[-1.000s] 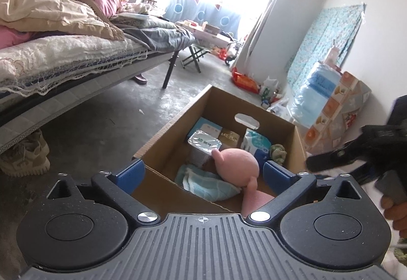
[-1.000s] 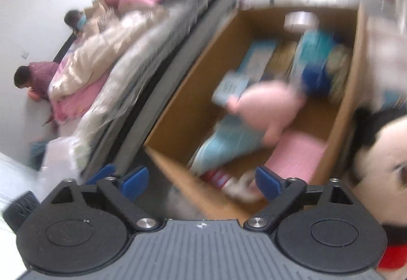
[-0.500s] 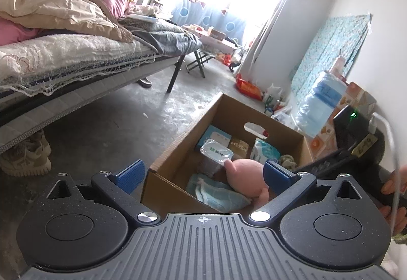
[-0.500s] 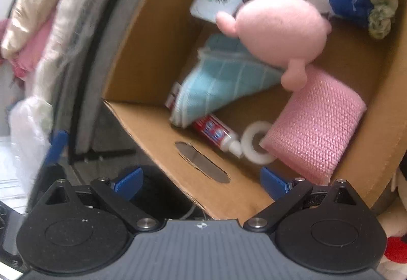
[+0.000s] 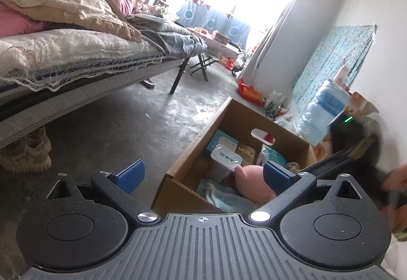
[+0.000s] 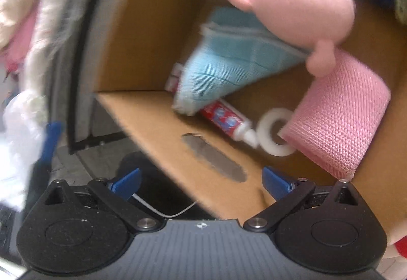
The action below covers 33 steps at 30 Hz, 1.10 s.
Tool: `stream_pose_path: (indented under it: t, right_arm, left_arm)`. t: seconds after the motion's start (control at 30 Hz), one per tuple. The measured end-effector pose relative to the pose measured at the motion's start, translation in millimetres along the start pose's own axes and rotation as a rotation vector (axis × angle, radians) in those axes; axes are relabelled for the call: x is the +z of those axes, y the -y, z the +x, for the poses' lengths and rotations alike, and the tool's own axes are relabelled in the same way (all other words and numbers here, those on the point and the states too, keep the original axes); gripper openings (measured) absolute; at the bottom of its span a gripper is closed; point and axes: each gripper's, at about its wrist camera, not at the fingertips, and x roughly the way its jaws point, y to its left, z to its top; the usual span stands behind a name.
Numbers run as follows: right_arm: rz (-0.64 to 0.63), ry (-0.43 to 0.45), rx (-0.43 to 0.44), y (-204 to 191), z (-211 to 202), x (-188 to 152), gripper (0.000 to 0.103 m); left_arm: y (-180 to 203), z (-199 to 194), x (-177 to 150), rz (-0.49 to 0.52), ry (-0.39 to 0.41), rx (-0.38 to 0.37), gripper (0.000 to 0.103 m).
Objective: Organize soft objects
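Scene: a cardboard box (image 6: 157, 124) stands on the floor (image 5: 106, 132) beside a bed (image 5: 76, 56); both wrist views look toward it.
Right gripper (image 6: 201, 182): tilted steeply down over the box's near wall, jaws opening toward their widest, nothing between them.
Left gripper (image 5: 203, 173): aimed more shallowly at the box from outside, jaws spread wide and empty.
Soft things: a pink plush toy (image 6: 300, 2) lies on top, resting against a blue towel (image 6: 229, 61); a pink rolled cloth (image 6: 338, 119) lies near the right wall, just beside the plush's lower limb.
Hard things mixed in: a toothpaste tube (image 6: 223, 119) pokes out from under the towel, its cap touching a white tape ring (image 6: 276, 135); a sealed plastic cup (image 5: 225, 156) sits by the plush's snout.
Stage, as a judgement: reaching in for a first soft item, probably the plush or the pink roll.
Risk, crowding: closing on the pink roll may catch the tape ring, since they touch.
Risk, towel: lifting it may drag the toothpaste along.
Risk, box wall: the right jaws hover close over the near cardboard edge; a careless descent could snag it and shift the box.
Risk, blur: the right view is smeared, so exact clearances cannot be told.
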Motion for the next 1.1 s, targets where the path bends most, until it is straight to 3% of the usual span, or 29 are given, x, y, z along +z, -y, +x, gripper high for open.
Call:
stream_pose_path:
  t: [0.17, 0.23, 0.3, 0.5, 0.77, 0.9, 1.1]
  right_arm:
    - [-0.182, 0.118, -0.077, -24.4, -46.6, -12.2, 0.101]
    - [-0.188, 0.118, -0.129, -24.0, -50.5, -8.8, 0.091]
    - [-0.203, 0.095, -0.202, -22.7, -47.3, -5.3, 0.067]
    - [-0.242, -0.040, -0.318, -13.1, -20.0, 10.2, 0.038]
    - [-0.249, -0.149, -0.424, 3.1, 19.2, 15.1, 0.034]
    - [-0.216, -0.111, -0.505, 16.0, 20.5, 21.5, 0.032]
    - [-0.177, -0.035, -0.505, 24.8, 6.3, 26.8, 0.032]
  left_arm:
    - [-5.3, 0.7, 0.5, -0.021, 0.002, -0.005, 0.100]
    - [-6.1, -0.1, 0.5, -0.023, 0.007, -0.008, 0.100]
    - [-7.1, -1.1, 0.7, -0.025, 0.011, -0.009, 0.100]
    - [-12.3, -3.3, 1.5, -0.032, 0.021, 0.001, 0.100]
    - [-16.3, -0.5, 1.4, -0.048, 0.017, -0.003, 0.100]
    - [-16.8, -0.7, 1.9, -0.049, 0.017, -0.007, 0.100]
    - [-16.7, 1.6, 2.6, -0.054, 0.009, -0.011, 0.100]
